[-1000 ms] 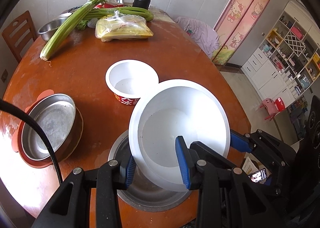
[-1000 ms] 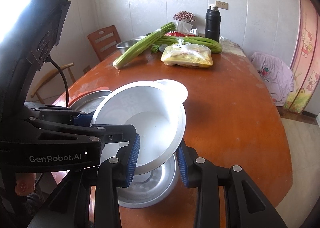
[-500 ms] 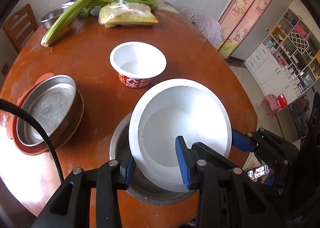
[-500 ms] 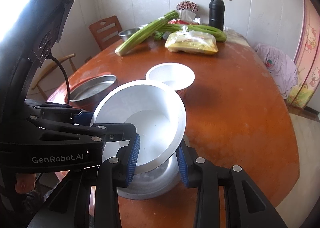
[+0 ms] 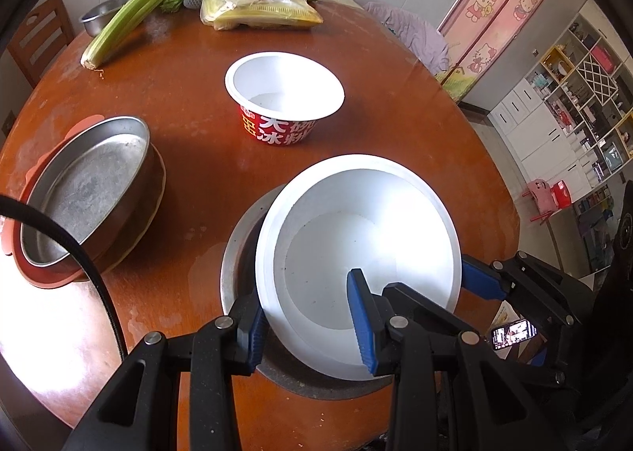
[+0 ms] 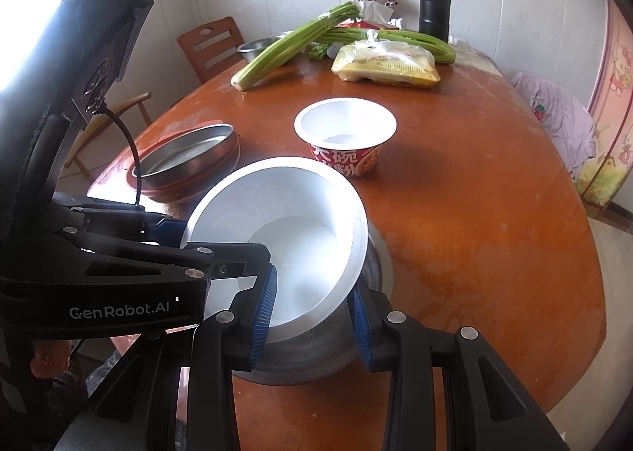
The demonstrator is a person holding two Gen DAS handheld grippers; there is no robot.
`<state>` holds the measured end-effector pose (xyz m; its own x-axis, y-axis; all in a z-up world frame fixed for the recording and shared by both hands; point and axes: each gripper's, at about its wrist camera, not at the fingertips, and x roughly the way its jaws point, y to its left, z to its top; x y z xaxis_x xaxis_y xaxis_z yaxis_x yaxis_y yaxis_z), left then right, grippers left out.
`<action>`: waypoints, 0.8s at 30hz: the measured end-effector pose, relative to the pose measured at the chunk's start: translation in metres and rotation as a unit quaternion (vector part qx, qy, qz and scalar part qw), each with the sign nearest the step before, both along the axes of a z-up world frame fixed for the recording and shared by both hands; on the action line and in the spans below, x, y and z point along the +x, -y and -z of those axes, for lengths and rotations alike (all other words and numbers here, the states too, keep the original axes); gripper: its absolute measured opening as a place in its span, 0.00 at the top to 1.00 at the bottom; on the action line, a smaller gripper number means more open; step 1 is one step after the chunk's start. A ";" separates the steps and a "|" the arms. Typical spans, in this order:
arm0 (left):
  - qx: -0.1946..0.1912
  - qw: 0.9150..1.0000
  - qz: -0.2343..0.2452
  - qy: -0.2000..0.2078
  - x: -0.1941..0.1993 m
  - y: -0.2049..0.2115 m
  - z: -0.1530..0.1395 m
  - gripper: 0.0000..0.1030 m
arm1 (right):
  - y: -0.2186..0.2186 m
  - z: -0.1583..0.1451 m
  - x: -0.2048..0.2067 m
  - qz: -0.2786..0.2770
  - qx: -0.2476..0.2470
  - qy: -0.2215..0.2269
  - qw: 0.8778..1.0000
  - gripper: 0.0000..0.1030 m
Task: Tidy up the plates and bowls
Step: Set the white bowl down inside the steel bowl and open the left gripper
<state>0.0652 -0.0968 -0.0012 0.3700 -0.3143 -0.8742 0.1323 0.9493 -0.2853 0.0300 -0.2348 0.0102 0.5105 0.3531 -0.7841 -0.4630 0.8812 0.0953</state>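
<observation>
A: We start with the biggest thing, the round brown table (image 5: pixel 190 103), filling both wrist views. Far across it we see the long celery stalks (image 5: pixel 146 12), a bagged yellow packet (image 5: pixel 261 8) and a black flask (image 6: pixel 434 4).

B: Closer to us, the white bowl (image 5: pixel 356 237). It's tilted, its rim higher on the far side, and it sits partly down inside the steel bowl (image 5: pixel 237 253) on the near edge of the table. We can't tell whether the two touch underneath.

A: And both tools are on it. Our left gripper (image 5: pixel 308 326) has one blue pad inside the bowl and one outside, clamped on the near wall. In the right wrist view our right gripper (image 6: pixel 312 316) does likewise, pinching the wall on the opposite side.

B: So the white bowl lies right between the fingers of each gripper, gripped on two sides. From the left camera we catch the right gripper's blue pad at the bowl's right rim.

A: Next down, the shallow steel pan (image 5: pixel 83 190) off to the left, resting in a reddish dish (image 5: pixel 43 273), well apart from the bowls.

B: Smallest, the red-and-white paper cup bowl (image 5: pixel 283 95), upright and empty, just beyond the white bowl and not touching it.
</observation>
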 end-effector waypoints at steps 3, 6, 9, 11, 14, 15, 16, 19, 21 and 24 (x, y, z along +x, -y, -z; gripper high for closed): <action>0.000 1.000 0.001 -0.004 0.001 0.000 0.004 0.65 | -0.001 0.003 0.000 0.000 -0.002 -0.003 1.000 0.63; 0.003 1.000 0.001 -0.007 0.003 0.000 0.007 0.65 | -0.001 0.005 -0.001 0.000 -0.005 -0.006 1.000 0.63; 0.006 1.000 0.002 -0.009 0.003 0.000 0.009 0.65 | -0.001 0.007 -0.001 -0.001 -0.004 -0.010 1.000 0.63; 0.009 1.000 0.002 -0.010 0.004 0.001 0.011 0.65 | -0.001 0.010 0.000 -0.001 -0.004 -0.013 1.000 0.63; 0.010 1.000 0.001 -0.015 0.005 0.000 0.014 0.65 | -0.003 0.012 0.001 -0.003 -0.007 -0.017 1.000 0.63; 0.011 1.000 0.000 -0.016 0.005 0.000 0.016 0.65 | -0.003 0.014 0.001 -0.004 -0.008 -0.019 1.000 0.63; 0.012 1.000 0.000 -0.016 0.005 -0.001 0.016 0.65 | -0.004 0.014 0.001 -0.004 -0.007 -0.021 1.000 0.63; 0.014 1.000 0.001 -0.013 0.006 0.000 0.017 0.65 | -0.004 0.016 0.001 -0.004 -0.007 -0.021 1.000 0.63; 0.016 1.000 0.001 -0.012 0.005 0.000 0.016 0.65 | -0.004 0.016 0.002 -0.004 -0.007 -0.022 1.000 0.63; 0.018 1.000 0.003 -0.011 0.006 0.000 0.017 0.65 | -0.004 0.017 0.003 -0.004 -0.006 -0.024 1.000 0.63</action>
